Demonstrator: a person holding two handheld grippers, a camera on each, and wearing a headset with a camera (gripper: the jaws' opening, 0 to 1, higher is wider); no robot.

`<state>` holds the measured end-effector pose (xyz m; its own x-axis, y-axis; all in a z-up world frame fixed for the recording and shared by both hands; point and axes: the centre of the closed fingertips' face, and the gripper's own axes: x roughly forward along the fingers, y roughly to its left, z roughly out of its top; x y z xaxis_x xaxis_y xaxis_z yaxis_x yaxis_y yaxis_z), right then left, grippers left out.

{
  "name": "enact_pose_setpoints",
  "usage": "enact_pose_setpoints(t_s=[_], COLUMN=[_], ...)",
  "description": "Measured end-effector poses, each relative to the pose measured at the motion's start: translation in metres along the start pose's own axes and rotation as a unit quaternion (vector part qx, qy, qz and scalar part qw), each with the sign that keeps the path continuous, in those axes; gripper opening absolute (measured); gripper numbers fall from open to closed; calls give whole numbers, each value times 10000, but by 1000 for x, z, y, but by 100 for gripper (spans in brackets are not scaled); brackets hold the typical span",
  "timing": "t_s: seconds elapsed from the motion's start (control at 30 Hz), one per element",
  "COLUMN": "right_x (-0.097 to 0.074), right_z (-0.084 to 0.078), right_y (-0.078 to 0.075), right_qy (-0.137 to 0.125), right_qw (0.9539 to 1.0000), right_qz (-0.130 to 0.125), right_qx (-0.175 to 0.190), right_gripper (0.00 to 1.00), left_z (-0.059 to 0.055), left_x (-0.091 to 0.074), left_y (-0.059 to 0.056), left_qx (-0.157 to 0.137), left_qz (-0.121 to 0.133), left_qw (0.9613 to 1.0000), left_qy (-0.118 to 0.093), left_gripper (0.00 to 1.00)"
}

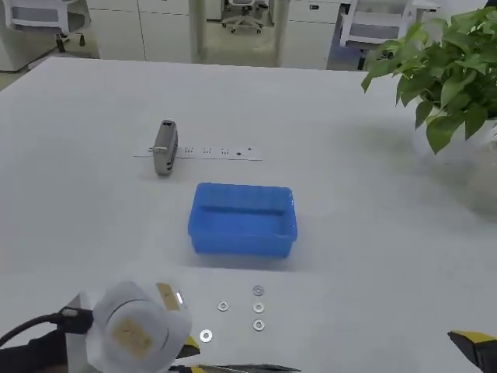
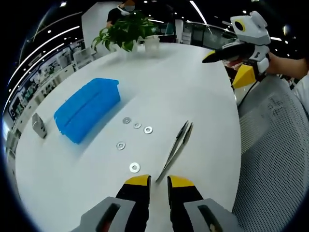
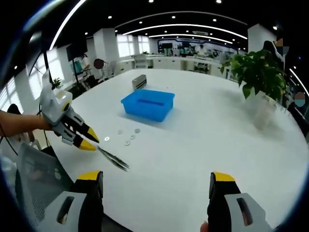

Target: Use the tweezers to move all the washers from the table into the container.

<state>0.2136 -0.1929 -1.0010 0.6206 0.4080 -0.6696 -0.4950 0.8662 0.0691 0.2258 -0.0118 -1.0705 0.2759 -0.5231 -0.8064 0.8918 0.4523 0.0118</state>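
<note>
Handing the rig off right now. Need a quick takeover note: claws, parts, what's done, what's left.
Left claw: jaws narrowly apart, with the near end of the tweezers at its tips; it does not look gripped.
Right claw: wide open, empty, held off to the side.
Parts: the tweezers lie flat on the table. Five washers sit loose between them and the blue container.
Done: nothing; no washer is visible in the container.
Left: pick up the tweezers and move all five washers in.
</note>
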Motion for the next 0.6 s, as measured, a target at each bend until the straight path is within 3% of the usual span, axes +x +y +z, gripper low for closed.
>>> enact_pose_setpoints(t_s=[0.3, 0.33, 0.6], right_x=[-2, -2, -3], right_z=[2, 2, 2], right_y=[-1, -1, 1], right_qy=[-66, -71, -89], right_qw=[10000, 10000, 10000], right_qz=[-15, -19, -15], right_qx=[38, 39, -6], right_gripper=[90, 90, 89], left_z=[-7, -4, -4], left_x=[9, 9, 9], left_y=[-5, -5, -7], left_qx=[515, 545, 734], left_qz=[-229, -251, -318], left_qw=[9979, 9979, 9964], left_qy=[311, 231, 288], left_gripper=[5, 3, 0])
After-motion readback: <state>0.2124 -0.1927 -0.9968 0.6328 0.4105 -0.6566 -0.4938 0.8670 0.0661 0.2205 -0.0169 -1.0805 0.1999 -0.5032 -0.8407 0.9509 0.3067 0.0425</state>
